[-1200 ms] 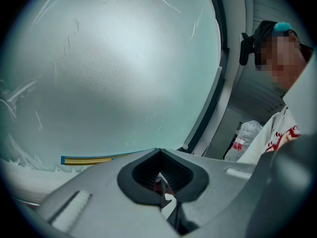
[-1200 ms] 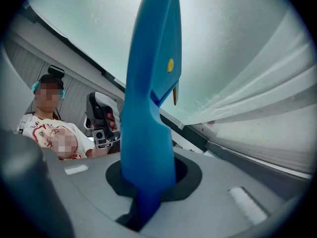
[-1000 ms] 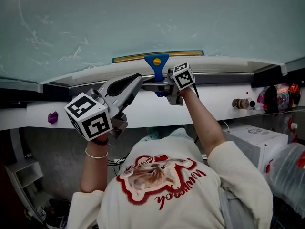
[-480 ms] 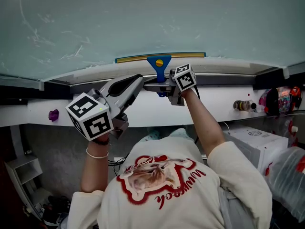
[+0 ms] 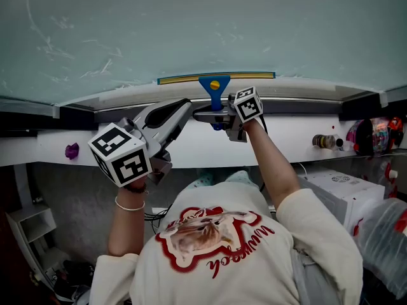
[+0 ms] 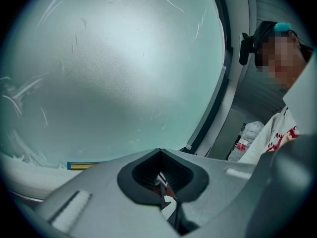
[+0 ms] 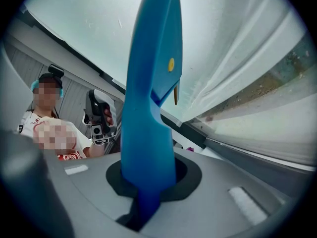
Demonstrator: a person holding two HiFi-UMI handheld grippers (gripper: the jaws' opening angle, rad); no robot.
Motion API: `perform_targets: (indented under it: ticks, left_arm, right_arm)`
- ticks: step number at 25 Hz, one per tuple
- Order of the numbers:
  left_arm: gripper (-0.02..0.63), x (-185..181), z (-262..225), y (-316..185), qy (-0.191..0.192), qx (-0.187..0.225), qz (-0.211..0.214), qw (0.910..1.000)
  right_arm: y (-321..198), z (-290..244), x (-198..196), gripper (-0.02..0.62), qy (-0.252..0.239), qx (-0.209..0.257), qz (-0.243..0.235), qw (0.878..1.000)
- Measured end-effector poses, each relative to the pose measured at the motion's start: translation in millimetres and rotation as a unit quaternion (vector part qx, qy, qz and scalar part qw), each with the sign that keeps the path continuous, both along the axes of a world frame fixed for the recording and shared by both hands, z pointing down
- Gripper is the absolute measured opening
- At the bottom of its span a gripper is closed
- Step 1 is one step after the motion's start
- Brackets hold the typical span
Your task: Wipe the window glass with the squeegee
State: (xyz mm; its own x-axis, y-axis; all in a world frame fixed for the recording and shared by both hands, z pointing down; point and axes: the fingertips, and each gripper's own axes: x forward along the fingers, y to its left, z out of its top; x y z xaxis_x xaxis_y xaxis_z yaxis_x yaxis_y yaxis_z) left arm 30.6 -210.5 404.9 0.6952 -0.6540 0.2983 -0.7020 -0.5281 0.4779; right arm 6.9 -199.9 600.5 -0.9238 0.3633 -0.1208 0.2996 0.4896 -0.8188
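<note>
The squeegee has a blue handle (image 5: 213, 89) and a yellow-edged blade (image 5: 216, 77) lying against the bottom edge of the window glass (image 5: 191, 24). My right gripper (image 5: 219, 114) is shut on that handle just below the blade. In the right gripper view the blue handle (image 7: 151, 98) rises from between the closed jaws of the right gripper (image 7: 147, 185). My left gripper (image 5: 179, 109) hovers to the left of the squeegee, shut and holding nothing. In the left gripper view the glass (image 6: 114, 68) fills the frame, with one end of the blade (image 6: 81, 165) showing low left.
A white sill and dark frame rail (image 5: 305, 89) run below the glass. On the ledge under it lie a purple object (image 5: 72, 150) and a small bottle (image 5: 324, 140). A white box (image 5: 346, 189) and a plastic bag (image 5: 388, 234) sit at lower right, a shelf (image 5: 28, 234) at lower left.
The right gripper and squeegee have slid slightly to the right along the bottom of the glass. The left gripper has stayed put.
</note>
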Motion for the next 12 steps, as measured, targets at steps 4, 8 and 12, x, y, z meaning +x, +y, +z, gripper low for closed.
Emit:
perform_targets:
  ticks: [4,8,12]
  left_arm:
    - [0.001,-1.1,1.7,-0.2,0.0,-0.002,-0.002,1.0]
    - [0.001,-2.0,4.2,0.7,0.001,-0.004,-0.002,1.0]
    - [0.001,-3.8,4.5,1.7,0.001,-0.004,-0.005,1.0]
  right_arm:
    - [-0.4,6.8,0.4,0.057,0.004,0.0,-0.001,1.0]
    - [0.1,7.4,0.1,0.057,0.009,-0.009,0.002,1.0]
    - [0.7,9.3,0.0,0.055,0.012,-0.011,0.003,1.0]
